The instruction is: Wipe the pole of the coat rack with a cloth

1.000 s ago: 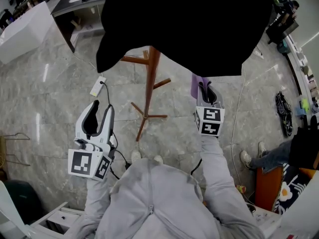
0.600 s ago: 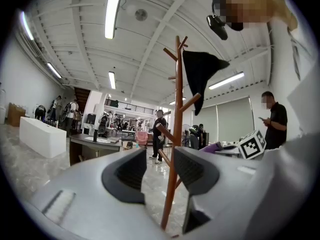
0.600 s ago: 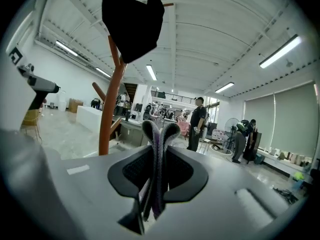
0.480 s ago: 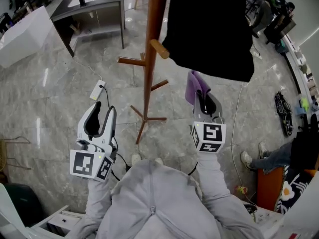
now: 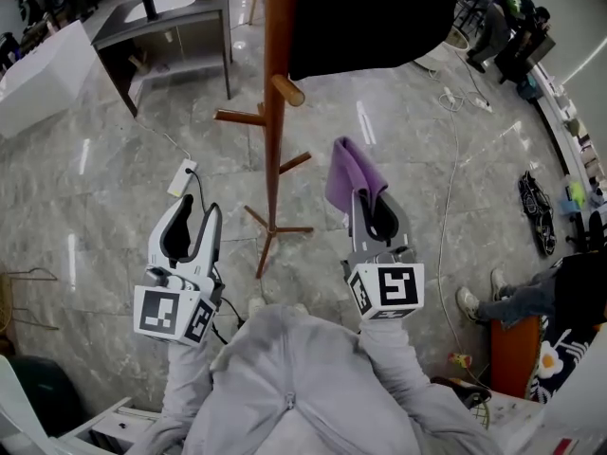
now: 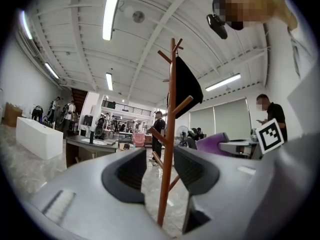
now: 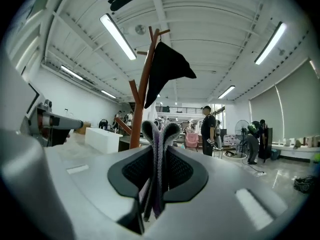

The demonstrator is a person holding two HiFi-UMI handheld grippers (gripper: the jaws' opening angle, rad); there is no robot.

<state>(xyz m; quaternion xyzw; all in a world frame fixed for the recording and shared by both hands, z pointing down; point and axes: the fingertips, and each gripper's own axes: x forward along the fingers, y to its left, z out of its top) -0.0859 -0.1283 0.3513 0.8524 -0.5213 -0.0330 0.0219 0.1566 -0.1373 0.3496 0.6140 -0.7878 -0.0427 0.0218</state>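
A brown wooden coat rack pole (image 5: pixel 275 112) rises from its legged base (image 5: pixel 275 227) on the floor, with a black garment (image 5: pixel 365 12) hanging off its top. My right gripper (image 5: pixel 370 209) is shut on a purple cloth (image 5: pixel 349 171), held to the right of the pole and apart from it. In the right gripper view the cloth (image 7: pixel 158 149) is pinched between the pads, with the pole (image 7: pixel 142 94) beyond to the left. My left gripper (image 5: pixel 190 221) is open and holds nothing, left of the pole; the pole (image 6: pixel 169 134) shows through its gap.
A grey desk (image 5: pixel 171 12) stands at the back left and a white box (image 5: pixel 47 60) farther left. A power strip with cable (image 5: pixel 183 171) lies on the marble floor. People (image 7: pixel 207 129) stand farther off. An orange stool (image 5: pixel 510 349) sits at the right.
The right gripper with the purple cloth has moved left, closer to the pole. The head view has shifted, so the black garment covers less of the pole. The left gripper stays put.
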